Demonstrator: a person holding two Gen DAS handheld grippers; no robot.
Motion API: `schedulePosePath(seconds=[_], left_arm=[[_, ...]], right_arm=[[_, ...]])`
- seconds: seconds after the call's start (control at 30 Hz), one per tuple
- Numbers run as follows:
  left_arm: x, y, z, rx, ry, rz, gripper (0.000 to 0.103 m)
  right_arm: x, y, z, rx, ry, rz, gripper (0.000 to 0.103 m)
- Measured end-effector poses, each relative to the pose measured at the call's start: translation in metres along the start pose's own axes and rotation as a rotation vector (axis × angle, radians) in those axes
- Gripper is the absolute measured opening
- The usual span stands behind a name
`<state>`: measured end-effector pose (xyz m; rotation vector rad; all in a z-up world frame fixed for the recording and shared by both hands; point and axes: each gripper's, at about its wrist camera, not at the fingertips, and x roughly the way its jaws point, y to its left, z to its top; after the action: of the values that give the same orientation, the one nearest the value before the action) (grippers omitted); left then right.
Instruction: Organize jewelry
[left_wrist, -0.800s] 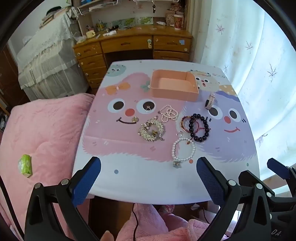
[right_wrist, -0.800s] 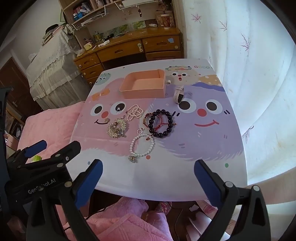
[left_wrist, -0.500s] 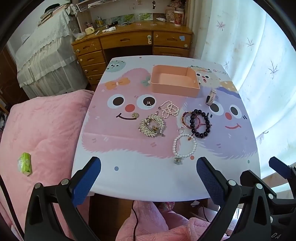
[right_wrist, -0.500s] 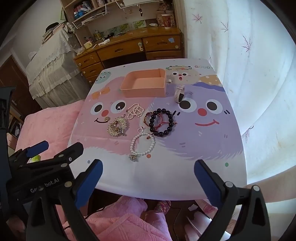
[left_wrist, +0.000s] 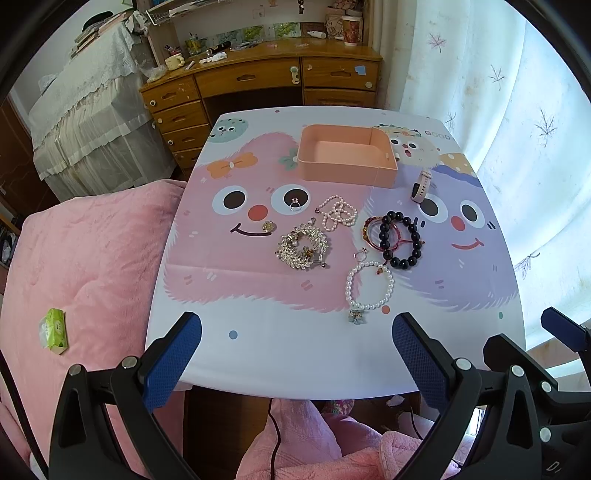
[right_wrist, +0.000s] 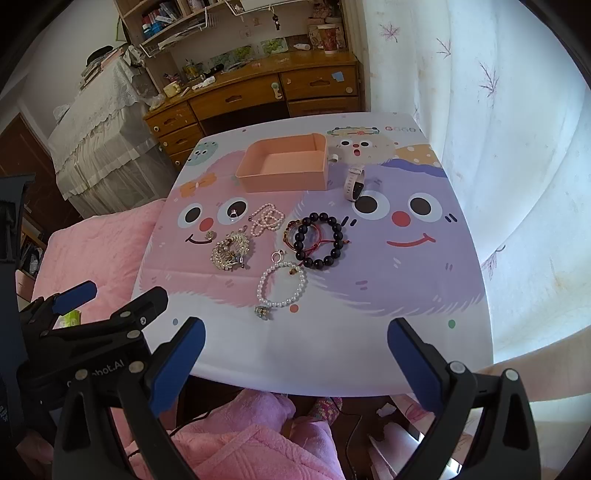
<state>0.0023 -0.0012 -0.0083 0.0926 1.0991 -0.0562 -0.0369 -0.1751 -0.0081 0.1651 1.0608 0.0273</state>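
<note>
Table (left_wrist: 258, 350): bracelets (left_wrist: 400, 240) near pink box (left_wrist: 347, 158) | left gripper (left_wrist: 295, 354) released | right gripper (right_wrist: 295, 354) released, both empty

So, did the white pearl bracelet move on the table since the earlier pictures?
No. The pearl bracelet lies at the same place beside the dark bead bracelet, its charm next to the orange dot printed on the table. Only the camera view shifted.

A cartoon-printed table (left_wrist: 295, 350) holds a pink box (left_wrist: 345, 173) at its far side, a watch (left_wrist: 421, 186) right of it, and bracelets nearer, a white pearl bracelet (left_wrist: 369, 286) nearest.
</note>
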Motion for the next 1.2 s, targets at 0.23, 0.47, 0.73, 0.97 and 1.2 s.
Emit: schedulePosePath(seconds=[0.23, 0.47, 0.73, 0.97, 1.2], left_arm=[[0.001, -0.001, -0.001, 0.003, -0.007, 0.005, 0.102], [0.0, -0.003, 0.0, 0.007, -0.009, 0.01, 0.102], [-0.001, -0.003, 0.001, 0.005, -0.013, 0.009, 0.102], [-0.002, -0.006, 0.002, 0.007, -0.011, 0.01, 0.102], [-0.007, -0.01, -0.003, 0.014, -0.015, 0.011, 0.102]], right_arm=[[0.0, -0.003, 0.0, 0.003, 0.001, 0.001, 0.1], [0.001, -0.006, -0.001, 0.01, 0.005, -0.004, 0.1], [0.0, -0.007, -0.002, 0.009, 0.003, -0.005, 0.1], [0.0, -0.007, -0.001, 0.011, 0.007, -0.004, 0.1], [0.0, -0.011, -0.006, 0.017, 0.004, 0.0, 0.1]])
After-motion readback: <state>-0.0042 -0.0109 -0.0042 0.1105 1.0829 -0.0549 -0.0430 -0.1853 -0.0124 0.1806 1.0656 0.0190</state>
